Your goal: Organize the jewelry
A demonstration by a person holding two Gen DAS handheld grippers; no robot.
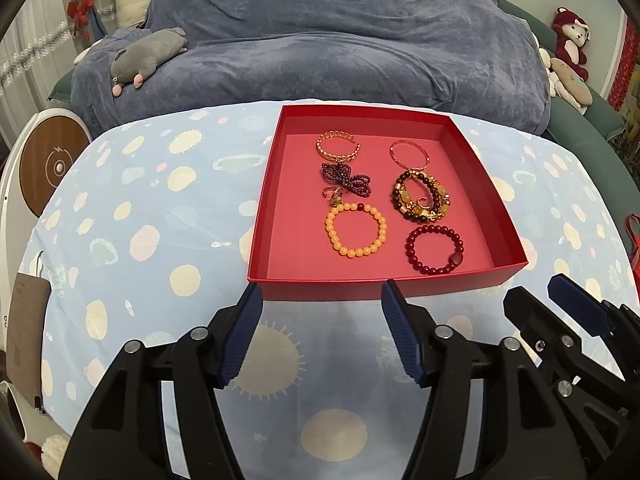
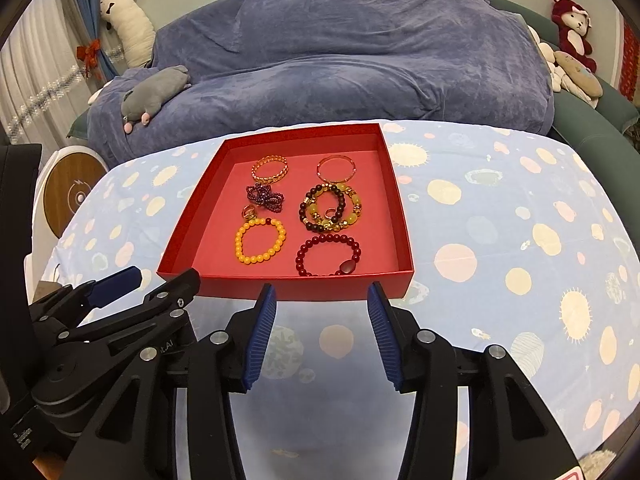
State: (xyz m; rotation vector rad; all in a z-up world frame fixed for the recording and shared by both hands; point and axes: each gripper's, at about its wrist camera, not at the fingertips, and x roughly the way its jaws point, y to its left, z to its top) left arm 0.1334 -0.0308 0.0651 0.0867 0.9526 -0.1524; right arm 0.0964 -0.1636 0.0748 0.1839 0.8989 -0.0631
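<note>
I have both tools hanging over the near edge of the counter (image 1: 132,216), which is draped in a pale blue cloth printed with suns and planets. The left tool (image 1: 320,332) has its jaws apart with nothing between them — only cloth shows in the gap. The right tool (image 2: 322,330) is apart as well, and just as empty. Both point down at the near wall of the red box (image 2: 224,280), tips close to it but not touching.

The jewelry all lies inside that box, in two rough columns. In the left column, from far to near: a gold link bangle (image 1: 338,146), a dark purple beaded bow (image 1: 347,179), a small ring (image 1: 332,194) just beside the bow, and a yellow bead bracelet (image 1: 356,230). In the right column: a thin pink-gold bangle (image 1: 409,154) at the far end, a heap of dark and amber bead bracelets (image 1: 422,196) touching it, and a dark red bead bracelet (image 1: 435,250) nearest me, close to the front wall.

Beyond the counter I see a sofa under a blue-grey throw (image 2: 340,52), with a grey plush animal (image 2: 154,94) lying on its left end and a red plush toy (image 2: 572,30) at the far right.
</note>
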